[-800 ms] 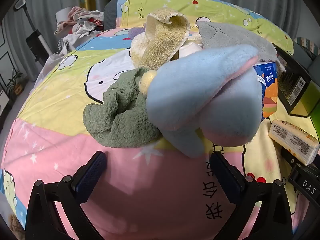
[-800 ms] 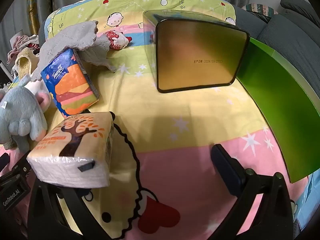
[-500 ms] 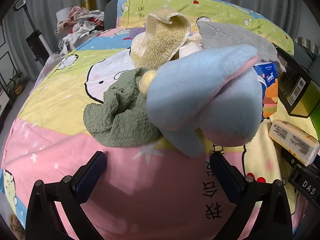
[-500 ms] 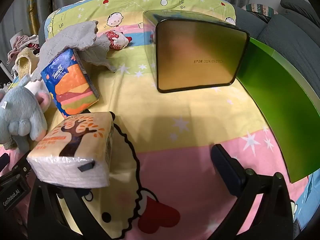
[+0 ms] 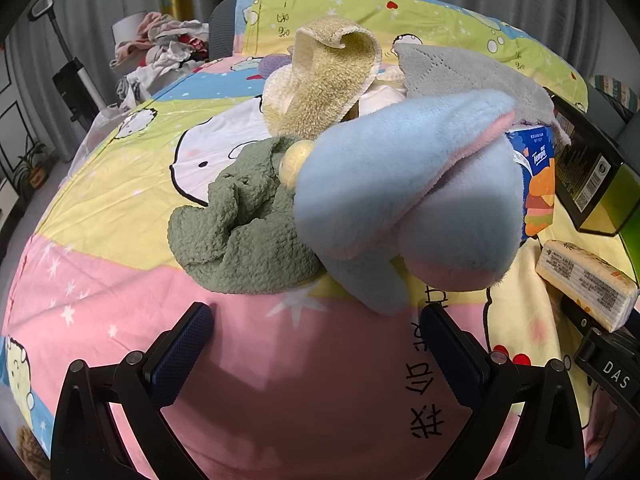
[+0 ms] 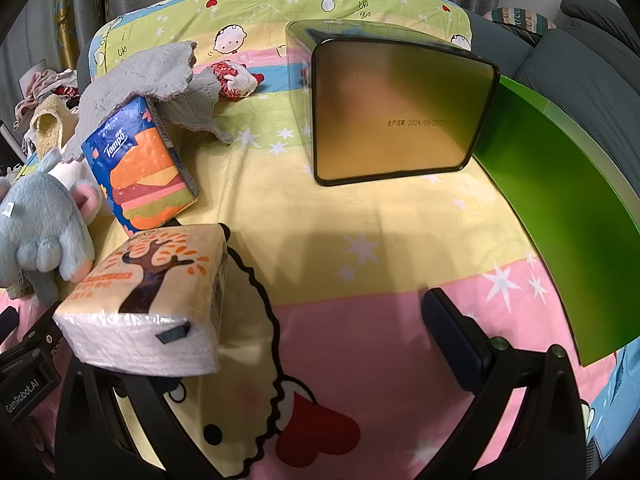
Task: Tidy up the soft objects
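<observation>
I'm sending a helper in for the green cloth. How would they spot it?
On the cartoon bedsheet, find the blue plush elephant. The green cloth lies crumpled against its left side, below the yellow towel. It alone is dull green and nubbly.

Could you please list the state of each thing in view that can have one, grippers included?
Left gripper: open, empty, short of the pile.
Right gripper: open; left finger hidden behind the tissue pack.
Blue plush elephant: lying against the green cloth.
Green cloth: crumpled.
Yellow towel: curled over at the top.
Grey cloth: draped over the Tempo pack.
Tempo tissue pack: propped at a tilt.
Tree-print tissue pack: sealed, lying flat.
Tin box: on its side.
</observation>
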`<state>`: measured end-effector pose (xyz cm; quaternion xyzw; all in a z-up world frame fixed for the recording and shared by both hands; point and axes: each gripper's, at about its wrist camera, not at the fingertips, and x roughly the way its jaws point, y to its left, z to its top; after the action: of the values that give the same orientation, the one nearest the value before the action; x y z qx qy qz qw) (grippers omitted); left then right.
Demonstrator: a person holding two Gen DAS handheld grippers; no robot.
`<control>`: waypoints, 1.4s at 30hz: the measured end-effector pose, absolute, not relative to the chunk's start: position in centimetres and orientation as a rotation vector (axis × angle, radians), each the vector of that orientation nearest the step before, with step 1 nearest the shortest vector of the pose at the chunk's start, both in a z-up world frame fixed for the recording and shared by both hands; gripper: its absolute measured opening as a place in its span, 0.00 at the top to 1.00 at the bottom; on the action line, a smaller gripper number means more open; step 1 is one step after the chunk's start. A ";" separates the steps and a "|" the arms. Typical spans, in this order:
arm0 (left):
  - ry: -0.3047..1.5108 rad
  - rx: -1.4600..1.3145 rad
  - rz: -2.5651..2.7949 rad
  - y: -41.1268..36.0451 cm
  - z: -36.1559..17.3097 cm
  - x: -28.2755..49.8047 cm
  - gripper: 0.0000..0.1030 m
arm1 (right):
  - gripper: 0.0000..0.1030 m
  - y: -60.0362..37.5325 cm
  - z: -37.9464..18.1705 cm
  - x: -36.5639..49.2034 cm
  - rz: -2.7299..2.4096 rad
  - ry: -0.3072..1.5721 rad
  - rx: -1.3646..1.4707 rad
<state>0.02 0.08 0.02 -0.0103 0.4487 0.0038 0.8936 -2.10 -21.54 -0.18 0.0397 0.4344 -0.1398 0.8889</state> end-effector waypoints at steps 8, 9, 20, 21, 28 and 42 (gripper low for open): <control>0.931 -0.023 0.008 0.8 0.5 -0.8 0.00 | 0.00 -21.6 0.2 -2.8 -0.274 0.890 0.090; 0.929 -0.021 0.002 0.8 0.5 -1.1 0.00 | 0.00 -21.4 0.2 -3.0 -0.275 0.888 0.083; 0.858 -0.092 -0.024 2.0 3.4 -2.6 0.00 | 0.01 -19.1 1.4 -4.5 -0.266 0.798 -0.010; 0.854 -0.095 -0.023 2.3 3.6 -2.7 0.00 | 0.01 -19.0 1.6 -4.6 -0.268 0.786 -0.020; 0.824 -0.118 -0.029 3.2 4.9 -3.1 0.00 | 0.01 -18.0 2.7 -5.5 -0.248 0.727 -0.071; 0.805 -0.164 -0.043 4.3 5.8 -3.4 0.00 | 0.02 -17.5 4.4 -7.0 -0.173 0.666 -0.005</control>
<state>-3.41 4.26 5.76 -0.0799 0.3912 -0.0209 0.9166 -6.97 -17.48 4.43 -0.0026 0.3264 -0.0848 0.9414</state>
